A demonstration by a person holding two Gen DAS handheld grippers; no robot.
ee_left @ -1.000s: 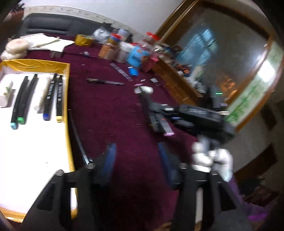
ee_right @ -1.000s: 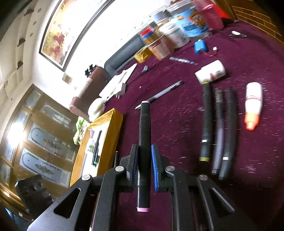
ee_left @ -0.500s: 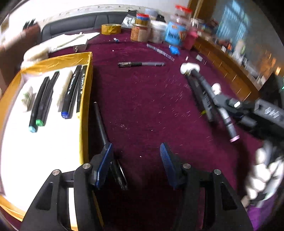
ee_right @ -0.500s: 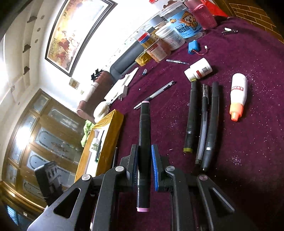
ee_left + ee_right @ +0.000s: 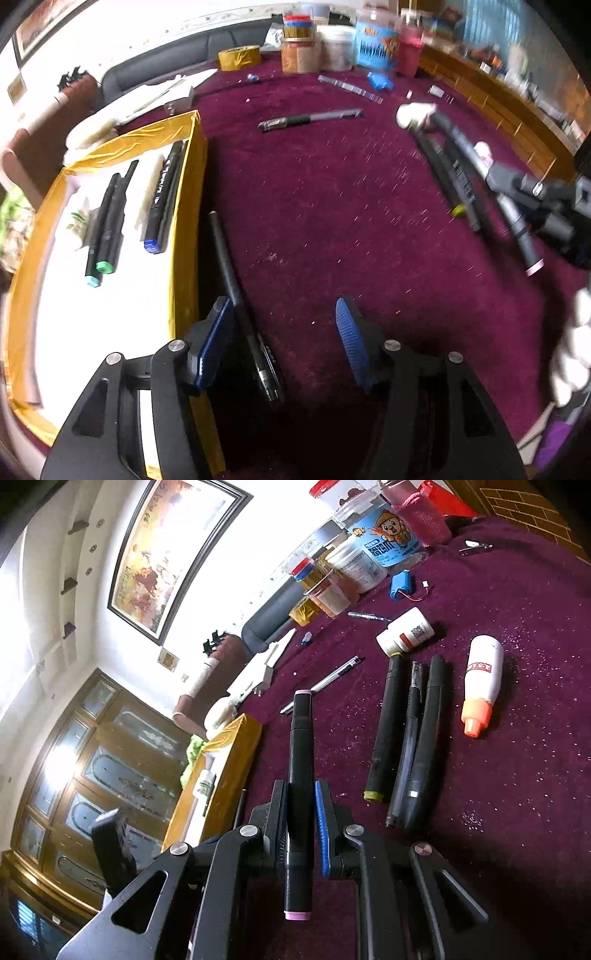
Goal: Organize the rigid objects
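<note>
The right gripper (image 5: 301,830) is clamped on a black marker (image 5: 301,775), gripped a little below mid-length; its long axis runs straight along the fingers, one pink-capped end toward the camera and the other pointing away over the maroon bench (image 5: 517,627).

The left gripper (image 5: 284,332) hangs with its blue pads (image 5: 349,339) wide apart, holding nothing. Between them, close against the left pad, a thin black pen (image 5: 236,280) lies on the cloth — long axis near to far, leaning slightly left at its far end, just beside the wall of the yellow tray (image 5: 184,236).

Inside the tray, 4 dark markers (image 5: 110,225) lie side by side, all lengthwise near to far, with green, teal and blue caps at their near ends.

Farther right on the bench, 3 dark pens (image 5: 410,738) rest parallel and touching, near to far, with a white bottle with an orange cap (image 5: 482,686) to their right, cap toward the camera. Beyond them lies a white pill bottle (image 5: 406,631) on its side, a slim grey pen (image 5: 321,683) lies at an angle, and jars (image 5: 358,568) crowd the far edge.
</note>
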